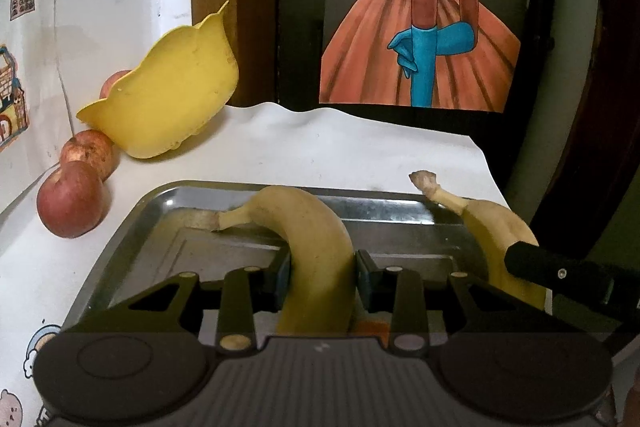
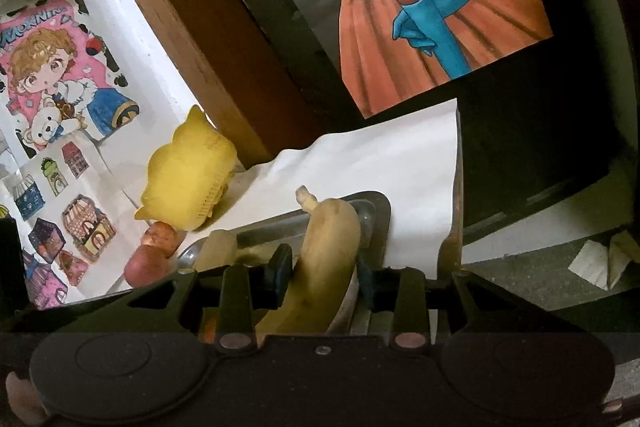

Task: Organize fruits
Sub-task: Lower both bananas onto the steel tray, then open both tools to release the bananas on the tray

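Nearest, my left gripper (image 1: 322, 269) and right gripper (image 2: 324, 275) each pinch a banana (image 1: 316, 247) (image 2: 326, 259) over the steel tray (image 1: 160, 223), while beyond the jaws three apples (image 1: 72, 205) lie loose beside the tipped yellow bowl (image 1: 172, 95), so I judge sorting barely begun.

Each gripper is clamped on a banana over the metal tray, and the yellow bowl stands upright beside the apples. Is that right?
Not quite: the yellow bowl is tipped on its side, as the left wrist view shows. The rest holds: left gripper and right gripper each clamp a banana over the metal tray.
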A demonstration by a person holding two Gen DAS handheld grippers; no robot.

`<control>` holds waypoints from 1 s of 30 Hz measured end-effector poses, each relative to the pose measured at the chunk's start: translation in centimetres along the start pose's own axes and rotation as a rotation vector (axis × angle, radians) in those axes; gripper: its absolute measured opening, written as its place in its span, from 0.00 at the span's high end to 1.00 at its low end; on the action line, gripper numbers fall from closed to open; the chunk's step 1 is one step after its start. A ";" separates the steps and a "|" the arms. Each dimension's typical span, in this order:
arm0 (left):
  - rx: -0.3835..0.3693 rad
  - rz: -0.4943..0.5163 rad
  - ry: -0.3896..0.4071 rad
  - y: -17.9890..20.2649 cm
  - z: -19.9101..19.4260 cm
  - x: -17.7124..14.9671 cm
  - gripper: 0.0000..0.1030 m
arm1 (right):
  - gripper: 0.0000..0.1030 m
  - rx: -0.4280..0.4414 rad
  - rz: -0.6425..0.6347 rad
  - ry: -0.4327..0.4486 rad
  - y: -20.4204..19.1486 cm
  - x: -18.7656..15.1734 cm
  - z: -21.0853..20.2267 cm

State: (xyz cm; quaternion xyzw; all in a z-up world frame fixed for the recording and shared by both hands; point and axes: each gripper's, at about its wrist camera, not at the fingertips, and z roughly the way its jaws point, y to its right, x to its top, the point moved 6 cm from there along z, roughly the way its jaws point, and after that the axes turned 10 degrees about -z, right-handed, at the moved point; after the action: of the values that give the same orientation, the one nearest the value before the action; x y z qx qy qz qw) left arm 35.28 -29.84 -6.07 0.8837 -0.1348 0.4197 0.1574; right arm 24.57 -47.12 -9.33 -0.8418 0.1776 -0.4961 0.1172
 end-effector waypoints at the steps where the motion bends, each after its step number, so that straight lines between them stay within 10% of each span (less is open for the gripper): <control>1: 0.000 0.001 -0.003 0.1 0.0 -0.1 0.63 | 0.61 -0.007 -0.008 0.001 -0.1 0.0 0.0; 9: 0.015 -0.014 0.003 0.3 -0.2 0.0 0.61 | 0.38 -0.045 -0.080 0.032 -0.8 -0.5 -0.8; 15: 0.017 -0.062 0.054 -0.1 -3.0 0.6 0.30 | 0.22 -0.077 -0.100 0.070 -1.3 -0.3 -3.1; 19: 0.056 -0.105 0.179 -1.0 -6.9 0.9 0.09 | 0.13 -0.085 -0.125 0.105 -2.4 0.1 -5.9; 30: 0.096 -0.163 0.334 -3.7 -19.5 0.6 0.01 | 0.01 -0.068 -0.222 0.209 -8.1 -0.5 -15.2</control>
State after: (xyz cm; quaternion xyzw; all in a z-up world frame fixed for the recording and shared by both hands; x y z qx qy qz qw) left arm 23.36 -18.94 5.40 0.8162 -0.0146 0.5524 0.1686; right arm 12.48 -39.91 0.61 -0.8035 0.1114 -0.5846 0.0142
